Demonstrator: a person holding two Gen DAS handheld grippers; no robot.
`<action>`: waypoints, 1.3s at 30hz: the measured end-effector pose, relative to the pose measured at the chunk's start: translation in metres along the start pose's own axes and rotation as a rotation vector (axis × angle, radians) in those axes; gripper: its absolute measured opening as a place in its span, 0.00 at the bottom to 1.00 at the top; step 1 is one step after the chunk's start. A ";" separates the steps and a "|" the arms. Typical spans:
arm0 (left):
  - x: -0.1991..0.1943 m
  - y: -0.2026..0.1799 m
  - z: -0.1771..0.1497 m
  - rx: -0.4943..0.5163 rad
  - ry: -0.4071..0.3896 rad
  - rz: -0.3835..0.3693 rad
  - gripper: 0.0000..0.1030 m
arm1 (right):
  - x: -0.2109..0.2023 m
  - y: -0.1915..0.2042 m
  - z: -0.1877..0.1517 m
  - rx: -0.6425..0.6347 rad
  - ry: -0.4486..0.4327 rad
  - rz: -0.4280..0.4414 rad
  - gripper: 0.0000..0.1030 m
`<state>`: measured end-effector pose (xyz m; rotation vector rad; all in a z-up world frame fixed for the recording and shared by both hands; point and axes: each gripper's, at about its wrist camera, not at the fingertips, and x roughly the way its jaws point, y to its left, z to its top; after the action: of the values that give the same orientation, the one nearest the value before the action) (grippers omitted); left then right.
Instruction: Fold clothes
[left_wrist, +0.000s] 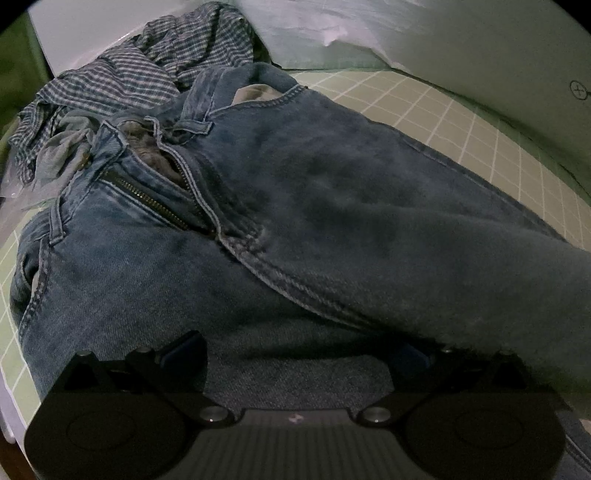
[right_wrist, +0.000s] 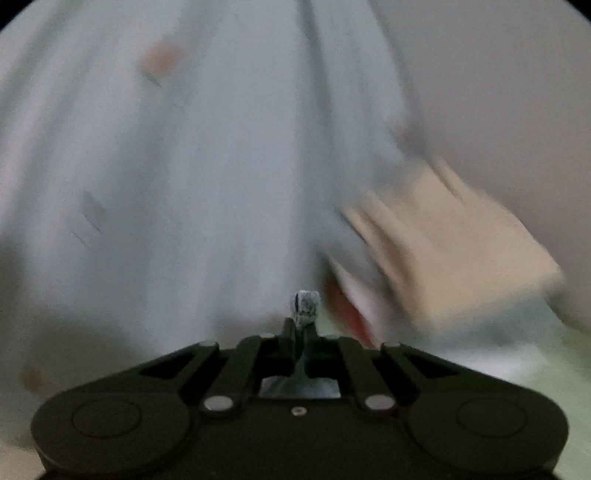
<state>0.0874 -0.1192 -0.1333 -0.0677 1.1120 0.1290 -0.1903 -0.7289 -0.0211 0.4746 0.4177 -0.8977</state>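
Pinching a denim scrap, my right gripper (right_wrist: 301, 325) is clamped tight. Left gripper (left_wrist: 295, 354) gapes, empty, over jeans (left_wrist: 295, 221); legs run lower right.

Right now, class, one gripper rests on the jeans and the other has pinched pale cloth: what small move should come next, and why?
Probably lift the right gripper a little higher. Its jaws are shut on the pale cloth, which hangs blurred, while the left gripper stands open over the jeans.

Your left gripper (left_wrist: 295, 354) points steeply down, its fingers (left_wrist: 184, 350) spread wide apart. Your right gripper (right_wrist: 303, 314) points less steeply down, jaws pinched together on a scrap of cloth.
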 end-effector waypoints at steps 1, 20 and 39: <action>0.000 0.000 0.000 0.001 0.000 0.000 1.00 | 0.008 -0.009 -0.017 -0.009 0.071 -0.061 0.05; 0.000 -0.001 -0.003 -0.014 -0.026 0.006 1.00 | 0.087 0.132 -0.076 -0.301 0.268 0.104 0.76; 0.000 -0.002 -0.003 -0.008 -0.045 0.000 1.00 | 0.104 0.078 -0.092 -0.201 0.339 0.002 0.78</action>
<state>0.0854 -0.1212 -0.1348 -0.0714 1.0671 0.1343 -0.0822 -0.7029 -0.1346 0.4421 0.8093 -0.7637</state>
